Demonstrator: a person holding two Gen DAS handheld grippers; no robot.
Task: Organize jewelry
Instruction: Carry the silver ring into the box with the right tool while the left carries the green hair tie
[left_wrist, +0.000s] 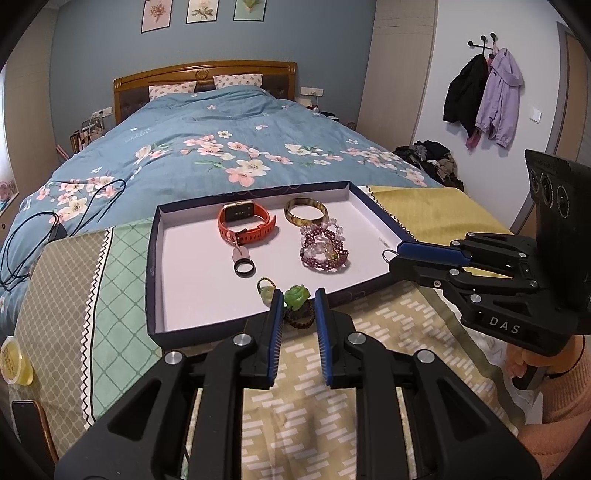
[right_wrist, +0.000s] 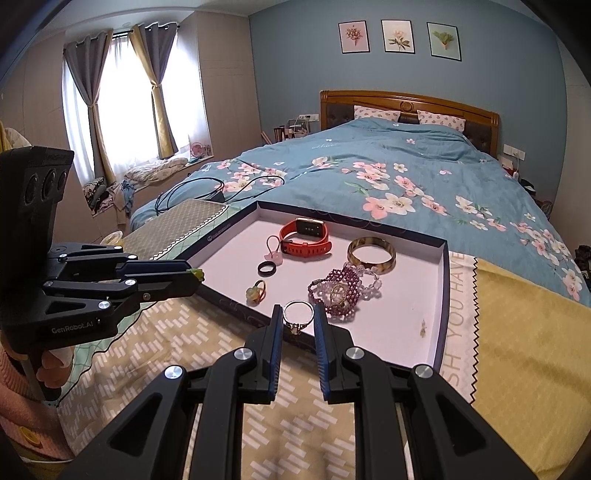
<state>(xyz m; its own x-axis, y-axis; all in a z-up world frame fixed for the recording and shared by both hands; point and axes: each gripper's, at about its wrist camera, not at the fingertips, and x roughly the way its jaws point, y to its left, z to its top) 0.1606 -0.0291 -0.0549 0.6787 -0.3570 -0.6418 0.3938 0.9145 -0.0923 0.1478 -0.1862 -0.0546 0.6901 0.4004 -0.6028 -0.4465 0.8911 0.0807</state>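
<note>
Pinching: left hand-held gripper (left_wrist: 299, 301) on green flower charm (left_wrist: 296, 295) | right hand-held gripper (right_wrist: 298, 317) on silver ring (right_wrist: 297, 314)

An orange watch (left_wrist: 246, 222), an amber mottled bangle (left_wrist: 306, 216) and purple beads (left_wrist: 324, 247) lie in a white tray (left_wrist: 192, 273) with navy walls. The bedspread (left_wrist: 207, 147) is blue with pink blossoms.

Dark beaded bracelet (left_wrist: 297, 320) mostly hidden behind the green rose charm (left_wrist: 296, 295)

Bare tray floor (right_wrist: 399, 325) beside beaded bracelets (right_wrist: 343, 290)
</note>
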